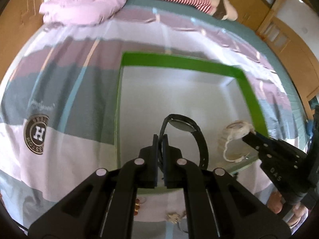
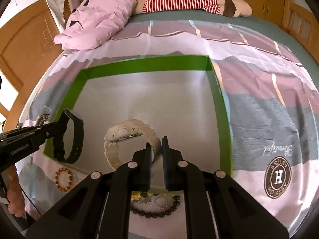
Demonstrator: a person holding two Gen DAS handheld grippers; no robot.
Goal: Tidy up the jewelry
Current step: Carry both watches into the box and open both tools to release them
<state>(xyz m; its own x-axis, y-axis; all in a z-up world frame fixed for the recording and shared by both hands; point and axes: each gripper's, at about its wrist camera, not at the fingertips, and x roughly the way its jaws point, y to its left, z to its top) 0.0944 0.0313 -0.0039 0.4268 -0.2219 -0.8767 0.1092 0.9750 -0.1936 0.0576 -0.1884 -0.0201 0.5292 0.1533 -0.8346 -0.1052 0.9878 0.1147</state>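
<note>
A green box with a white inside lies open on the bed. My left gripper is shut on the strap of a black watch, which hangs over the box's near left part. My right gripper is shut on the strap of a white watch, held just above the box floor near its front. On the sheet in front of the box lie an amber bead bracelet and a dark bead bracelet, partly hidden by my right gripper's body.
The striped bedsheet covers the bed all around the box. A pink pillow and a striped plush toy lie at the far end. Wooden furniture borders the bed. A small gold ornament lies near the front.
</note>
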